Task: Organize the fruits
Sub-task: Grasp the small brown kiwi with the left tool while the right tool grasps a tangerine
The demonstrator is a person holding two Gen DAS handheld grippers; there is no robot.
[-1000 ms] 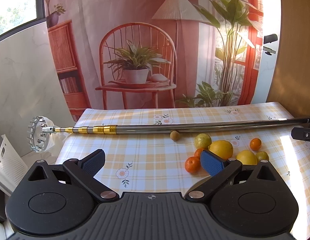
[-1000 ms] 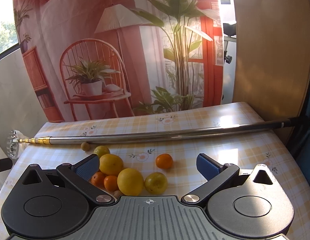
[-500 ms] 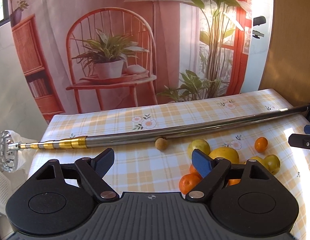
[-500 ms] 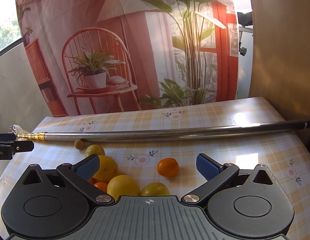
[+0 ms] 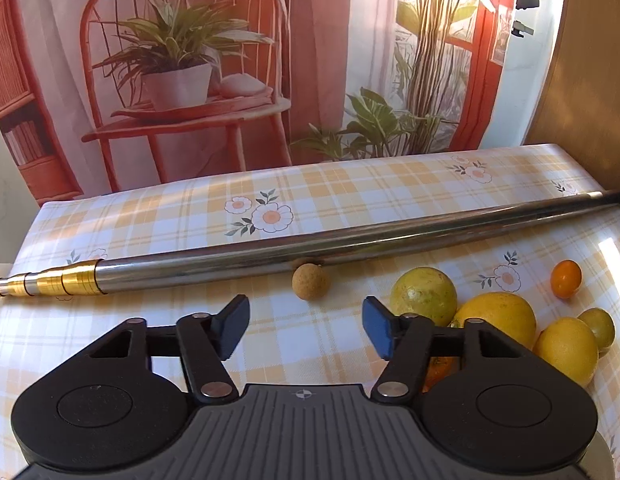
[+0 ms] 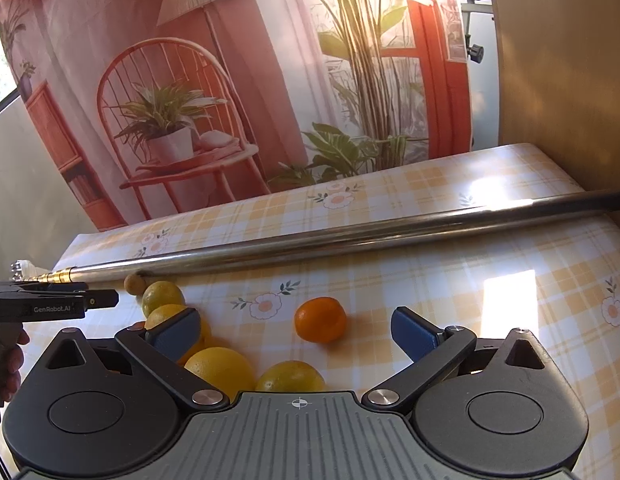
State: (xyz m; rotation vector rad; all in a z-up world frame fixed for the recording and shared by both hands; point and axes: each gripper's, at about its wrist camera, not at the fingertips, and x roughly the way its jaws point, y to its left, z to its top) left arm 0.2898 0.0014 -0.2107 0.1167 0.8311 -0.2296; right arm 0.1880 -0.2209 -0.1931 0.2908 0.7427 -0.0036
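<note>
From the left wrist we see our left gripper (image 5: 305,326) spread open and empty over the checked tabletop (image 5: 157,220), a small brown ball (image 5: 310,281) just ahead against the metal pole (image 5: 269,254) and the fruits (image 5: 494,314) clustered to its right. From the right wrist, our right gripper (image 6: 295,328) gapes wide, gripping nothing, with a small orange (image 6: 320,319) on the tabletop between its fingers and the yellow fruits (image 6: 219,366) near the left finger.

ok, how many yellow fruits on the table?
4 yellow fruits: one right of the cork ball, a big one beside it, another further right, a small one past that. More may be hidden.
</note>
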